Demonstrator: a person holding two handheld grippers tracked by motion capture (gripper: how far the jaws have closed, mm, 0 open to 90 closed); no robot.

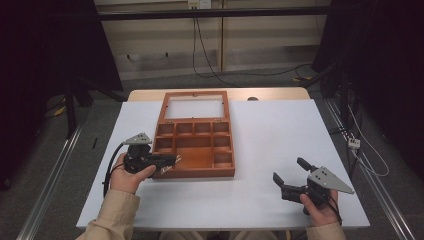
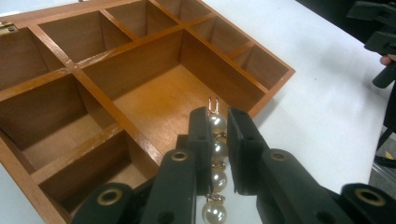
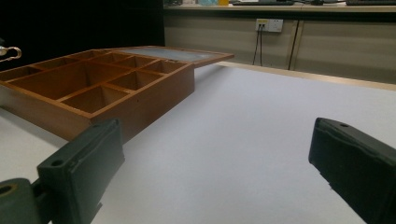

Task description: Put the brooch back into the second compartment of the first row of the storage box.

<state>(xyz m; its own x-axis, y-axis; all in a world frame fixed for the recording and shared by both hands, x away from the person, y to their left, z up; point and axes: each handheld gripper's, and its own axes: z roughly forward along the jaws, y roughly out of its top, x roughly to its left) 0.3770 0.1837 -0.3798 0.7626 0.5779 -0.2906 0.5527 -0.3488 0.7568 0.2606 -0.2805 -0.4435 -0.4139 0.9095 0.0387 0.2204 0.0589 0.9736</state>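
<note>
Left gripper [image 2: 217, 135] clamps pearl bracelet [image 2: 216, 154] above white table [image 1: 280, 145] — grey floor [image 1: 210, 82] beyond.

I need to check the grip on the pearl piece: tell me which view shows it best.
The left gripper view: the pearl piece sits close up, pinched between the left gripper jaws above the wooden box. The high view gives just a small glint at that gripper's tip. The right gripper view catches a metal loop at its left edge.
</note>
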